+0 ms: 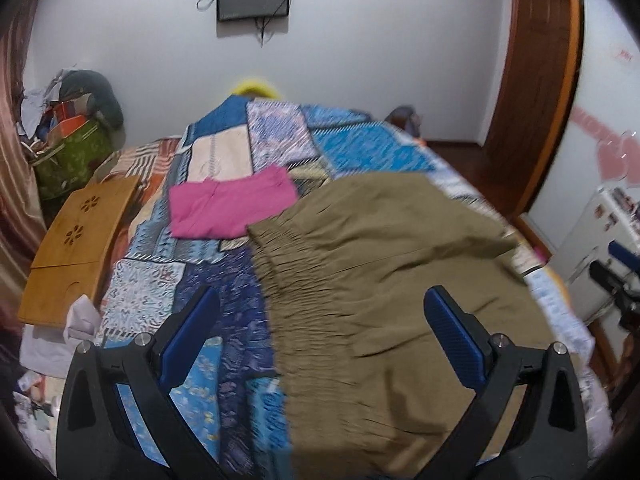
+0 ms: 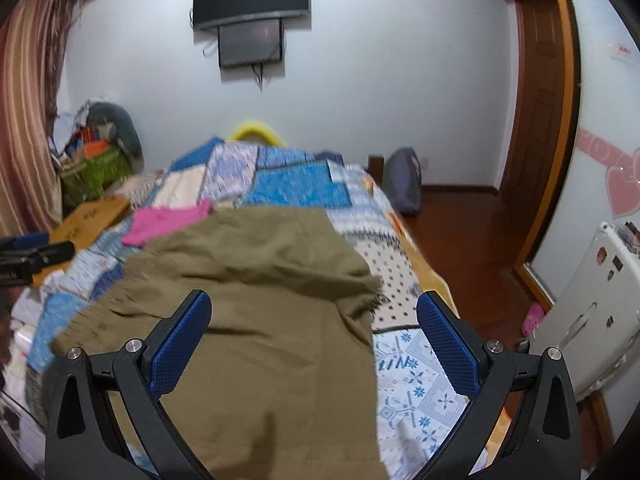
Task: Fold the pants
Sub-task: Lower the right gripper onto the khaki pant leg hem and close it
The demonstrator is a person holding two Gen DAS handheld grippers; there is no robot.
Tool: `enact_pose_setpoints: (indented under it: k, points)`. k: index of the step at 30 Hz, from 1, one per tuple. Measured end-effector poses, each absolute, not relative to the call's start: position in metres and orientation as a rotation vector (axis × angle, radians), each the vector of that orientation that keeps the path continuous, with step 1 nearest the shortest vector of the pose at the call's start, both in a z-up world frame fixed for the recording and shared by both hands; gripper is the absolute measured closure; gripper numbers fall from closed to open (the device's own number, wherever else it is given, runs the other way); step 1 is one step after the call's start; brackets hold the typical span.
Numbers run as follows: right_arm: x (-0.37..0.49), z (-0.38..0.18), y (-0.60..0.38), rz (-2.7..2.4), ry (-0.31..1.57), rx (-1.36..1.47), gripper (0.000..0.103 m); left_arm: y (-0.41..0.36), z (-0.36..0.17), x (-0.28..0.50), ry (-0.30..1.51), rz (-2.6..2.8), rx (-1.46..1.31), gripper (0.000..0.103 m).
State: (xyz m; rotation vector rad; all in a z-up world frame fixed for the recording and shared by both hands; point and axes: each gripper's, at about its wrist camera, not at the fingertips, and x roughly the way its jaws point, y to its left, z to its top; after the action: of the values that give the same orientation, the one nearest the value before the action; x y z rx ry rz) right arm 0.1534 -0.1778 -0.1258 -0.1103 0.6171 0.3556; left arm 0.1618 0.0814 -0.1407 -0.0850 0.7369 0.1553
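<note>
Olive-brown pants [image 1: 372, 280] lie spread on the patchwork bedspread [image 1: 256, 140], with the gathered elastic waistband at their left edge. My left gripper [image 1: 320, 312] is open and empty, hovering above the waistband. In the right wrist view the pants [image 2: 256, 280] lie on the bedspread [image 2: 400, 280] and fill the middle. My right gripper [image 2: 314, 316] is open and empty above their right part. The left gripper shows at the left edge of the right wrist view [image 2: 28, 260], and the right gripper at the right edge of the left wrist view [image 1: 616, 276].
A folded pink garment [image 1: 230, 206] lies on the bed beyond the pants. A wooden lap tray [image 1: 80, 240] rests at the bed's left side. Clutter and a green basket [image 1: 68, 160] stand at far left. A white fridge [image 2: 580, 312] and wooden floor [image 2: 460, 232] are on the right.
</note>
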Motion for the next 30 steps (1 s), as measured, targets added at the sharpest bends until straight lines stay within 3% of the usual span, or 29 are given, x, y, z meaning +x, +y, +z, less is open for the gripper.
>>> enact_pose_setpoints:
  k: [8, 16, 20, 24, 28, 30]
  points:
    - [0.208, -0.166, -0.19, 0.385, 0.796, -0.124, 0.031, 0.109, -0.183, 0.208, 0.89, 0.126, -0.099, 0.0]
    - [0.249, -0.202, -0.196, 0.441, 0.944, -0.093, 0.047, 0.109, -0.22, 0.241, 1.057, 0.062, -0.102, 0.0]
    - [0.258, -0.219, -0.199, 0.496, 1.017, -0.045, 0.059, 0.109, -0.231, 0.243, 1.084, 0.056, -0.1, 0.0]
    - [0.258, -0.223, -0.198, 0.527, 1.016, -0.033, 0.06, 0.114, -0.239, 0.246, 1.091, 0.055, -0.122, 0.0]
    - [0.261, -0.224, -0.195, 0.514, 1.01, -0.064, 0.08, 0.113, -0.24, 0.245, 1.078, 0.061, -0.103, 0.0]
    - [0.26, -0.224, -0.195, 0.516, 1.006, -0.073, 0.083, 0.111, -0.239, 0.242, 1.063, 0.074, -0.071, 0.0]
